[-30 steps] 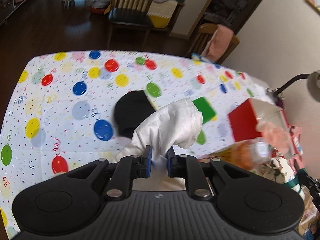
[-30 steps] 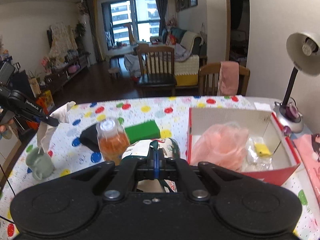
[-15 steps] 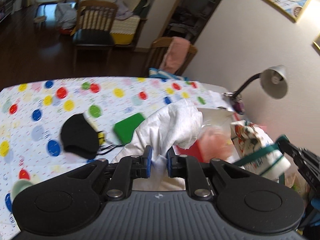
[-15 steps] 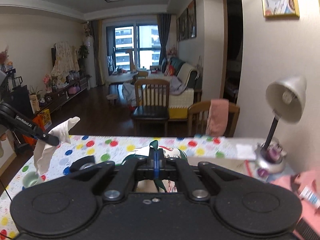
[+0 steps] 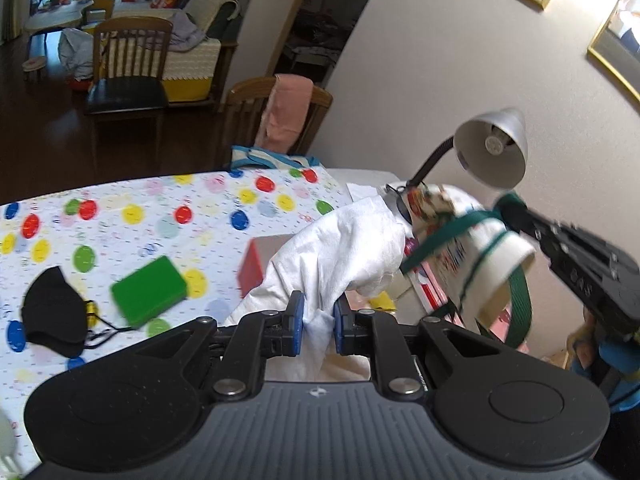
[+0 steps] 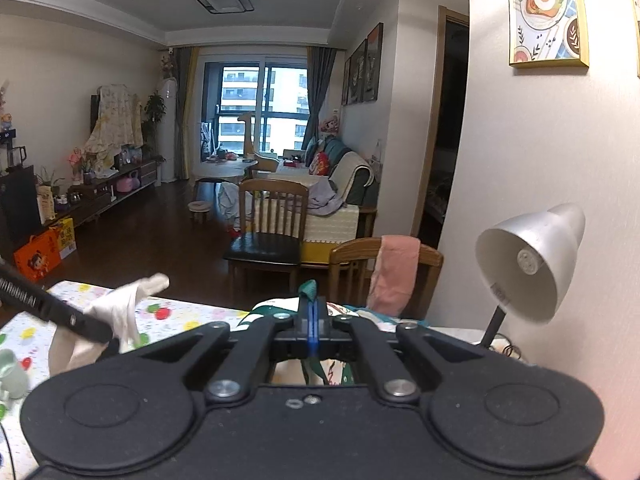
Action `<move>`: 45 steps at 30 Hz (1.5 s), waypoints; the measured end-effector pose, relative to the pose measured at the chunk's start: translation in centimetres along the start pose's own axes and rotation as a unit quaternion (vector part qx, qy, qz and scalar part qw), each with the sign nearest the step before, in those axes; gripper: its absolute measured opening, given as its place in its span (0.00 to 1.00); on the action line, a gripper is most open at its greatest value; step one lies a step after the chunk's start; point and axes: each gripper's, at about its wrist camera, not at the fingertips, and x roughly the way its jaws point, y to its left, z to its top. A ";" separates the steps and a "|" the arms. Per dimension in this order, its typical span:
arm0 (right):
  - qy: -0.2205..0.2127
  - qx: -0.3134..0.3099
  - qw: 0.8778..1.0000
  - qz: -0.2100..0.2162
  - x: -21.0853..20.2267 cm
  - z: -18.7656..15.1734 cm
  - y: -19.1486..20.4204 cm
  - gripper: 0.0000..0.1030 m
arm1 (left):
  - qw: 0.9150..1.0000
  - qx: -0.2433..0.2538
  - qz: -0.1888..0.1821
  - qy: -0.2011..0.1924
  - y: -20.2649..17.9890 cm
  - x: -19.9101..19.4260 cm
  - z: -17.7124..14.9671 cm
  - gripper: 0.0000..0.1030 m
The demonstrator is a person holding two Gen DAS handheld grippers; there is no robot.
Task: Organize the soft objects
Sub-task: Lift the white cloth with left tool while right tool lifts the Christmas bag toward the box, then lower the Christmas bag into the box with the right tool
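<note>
My left gripper (image 5: 317, 326) is shut on a white cloth (image 5: 344, 252) and holds it in the air above the red box (image 5: 251, 270). My right gripper (image 6: 313, 326) is shut on the green strap (image 6: 308, 290) of a rolled printed cloth bundle (image 5: 460, 236), held high at the right of the left wrist view. The white cloth also shows in the right wrist view (image 6: 120, 312), at the left. A black face mask (image 5: 52, 312) and a green sponge (image 5: 149, 292) lie on the polka-dot tablecloth (image 5: 160, 216).
A silver desk lamp (image 5: 490, 150) stands at the table's far right, close to the bundle. A wooden chair with a pink towel (image 5: 284, 114) is behind the table. A pale green cup (image 6: 10, 372) sits at the left.
Both grippers have risen and swung right. The bundle has lifted off the table and now hangs near the lamp. The white cloth has moved to over the red box.
</note>
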 end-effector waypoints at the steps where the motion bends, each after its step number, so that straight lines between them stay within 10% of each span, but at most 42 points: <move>1: 0.002 -0.001 1.000 0.000 0.5 -0.1 -0.5 0.00 | 1.000 0.002 0.002 0.003 -0.7 0.8 0.1 0.14; 24: 0.135 0.006 0.990 0.036 11.3 -9.6 -5.8 0.00 | 0.995 -0.005 0.058 0.083 -5.0 18.6 0.9 0.14; 45: 0.212 0.012 0.974 0.084 13.9 -15.1 -4.0 0.01 | 0.985 -0.009 0.092 0.148 -3.0 25.4 -1.2 0.14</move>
